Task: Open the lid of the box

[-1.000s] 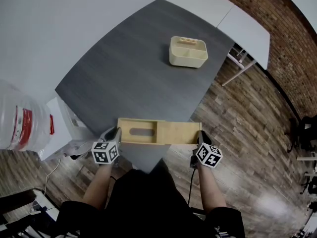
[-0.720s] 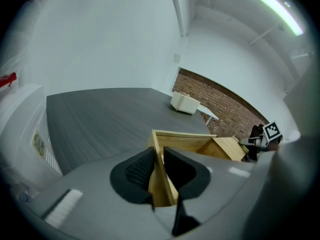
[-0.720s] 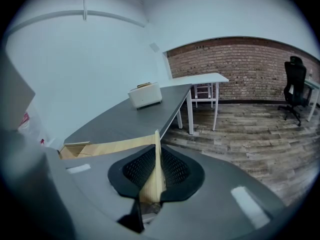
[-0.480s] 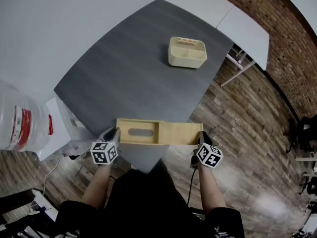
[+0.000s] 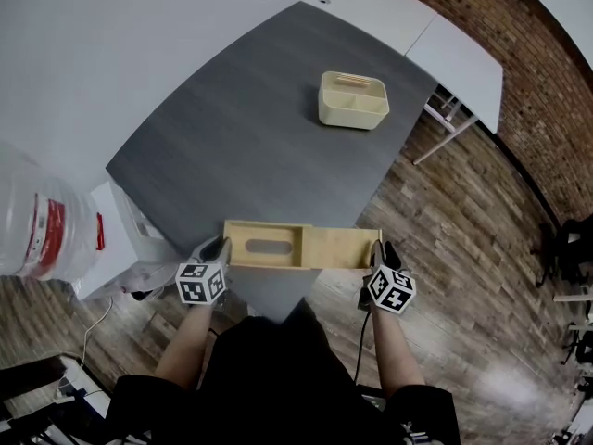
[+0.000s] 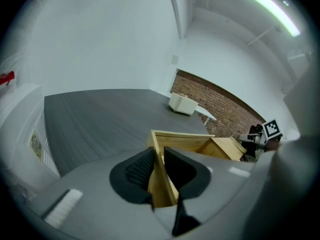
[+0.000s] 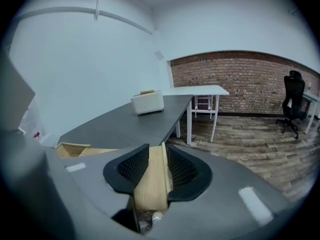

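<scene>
The box [image 5: 243,247] lies across the near corner of the dark table [image 5: 241,137], just in front of the person. Its left end sits close to the table's left edge. Its right end juts past the right edge, over the wood floor [image 5: 463,248].

The lid [image 5: 341,247] is slid partway out to the right, so it covers only the right half. An oval slot [image 5: 270,246] shows in the uncovered left half.

The left gripper [image 6: 159,159] is clamped on the box's left end wall, one pad on each face of the thin board. The right gripper [image 7: 156,159] has the lid's right end between its jaws, and they are opening. The wood sits against the left pad, with a thin gap at the right one.

Beyond the box the table is bare up to a cream tray [image 5: 353,98], which stands well away near the far right edge. A white table [image 5: 445,44] butts against the far corner. Open floor runs to the right of the grippers toward a brick wall [image 7: 240,81] and a black chair [image 7: 292,101].

To the left, off the table, stands a big clear water jug [image 5: 37,221] beside a white cabinet [image 5: 120,239].

The jug has a red label [image 5: 48,235], but its print is too small to read. A sticker [image 6: 35,144] on the cabinet's side is also unreadable. Each gripper's cube carries black-and-white square markers and no words.
</scene>
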Demonstrator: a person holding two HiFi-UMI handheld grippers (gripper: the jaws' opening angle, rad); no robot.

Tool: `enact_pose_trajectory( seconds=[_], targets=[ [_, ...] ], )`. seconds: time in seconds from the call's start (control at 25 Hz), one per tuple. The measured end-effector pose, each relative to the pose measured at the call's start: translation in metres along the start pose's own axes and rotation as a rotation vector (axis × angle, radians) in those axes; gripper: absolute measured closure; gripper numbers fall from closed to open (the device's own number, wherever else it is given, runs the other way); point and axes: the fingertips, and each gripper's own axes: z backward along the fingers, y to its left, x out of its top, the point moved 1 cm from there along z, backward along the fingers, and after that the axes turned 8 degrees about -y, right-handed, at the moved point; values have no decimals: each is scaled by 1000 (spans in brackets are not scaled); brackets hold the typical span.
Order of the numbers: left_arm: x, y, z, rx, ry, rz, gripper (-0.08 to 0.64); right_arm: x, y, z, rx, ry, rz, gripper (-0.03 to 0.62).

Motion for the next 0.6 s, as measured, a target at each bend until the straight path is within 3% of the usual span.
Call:
enact_pose_trajectory(
  seconds=[0.16,0.36,0.6],
  targets=[
    [-1,0,-4,-28,-18,-2,492,15,8,13,-3,-72,37,471],
    [11,0,1,-59,-107,3,454,27,25,39,18,-140,74,474],
    [46,-20,34,-146,-247,-25,485,24,67,77,131,-184,103,500]
  ],
)
